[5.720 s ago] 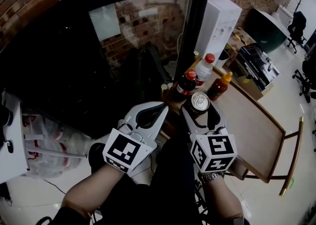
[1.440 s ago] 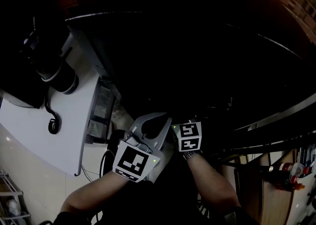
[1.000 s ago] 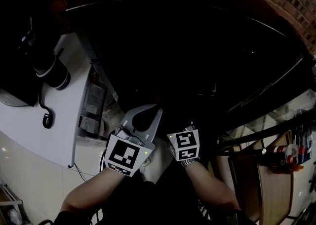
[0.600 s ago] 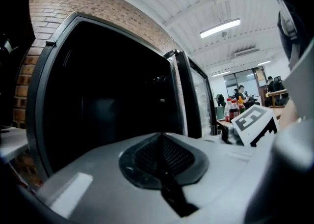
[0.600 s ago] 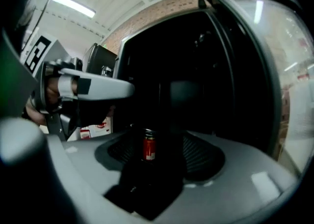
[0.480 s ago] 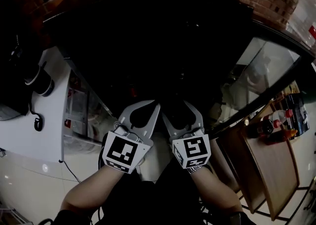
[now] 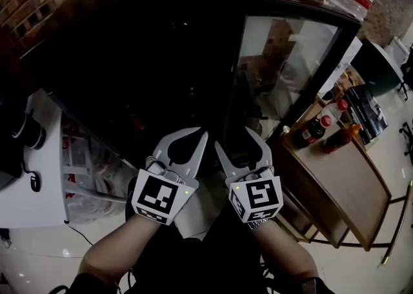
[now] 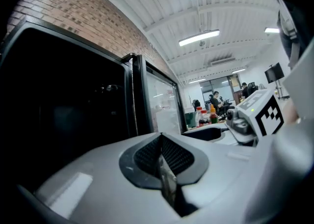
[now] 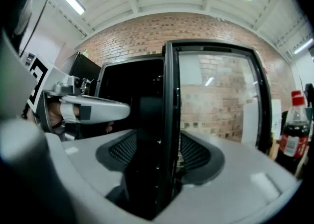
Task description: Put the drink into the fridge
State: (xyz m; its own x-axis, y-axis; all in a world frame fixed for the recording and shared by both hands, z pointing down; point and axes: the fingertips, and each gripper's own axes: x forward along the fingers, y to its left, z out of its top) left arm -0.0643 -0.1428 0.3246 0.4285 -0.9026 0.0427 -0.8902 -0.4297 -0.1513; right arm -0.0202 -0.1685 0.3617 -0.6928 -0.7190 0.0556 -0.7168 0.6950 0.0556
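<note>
Left gripper (image 7: 197, 141): lower centre, jaws pressed together, nothing in them.
Right gripper (image 7: 240, 144): jaws wide and closing, black door edge (image 9: 169, 120) between them, pads not pressing on it.
Drink: I can't spot it in either gripper.
Risk: I judge an off-centre pinch slips off the edge.
Hidden: fridge (image 7: 129, 80) interior, upper left, all black; bottles (image 7: 316, 128) at right tiny.

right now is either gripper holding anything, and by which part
Nothing is firmly held yet. The right gripper is closing its jaws around the free edge of the fridge door; the left gripper is shut and empty.
</note>
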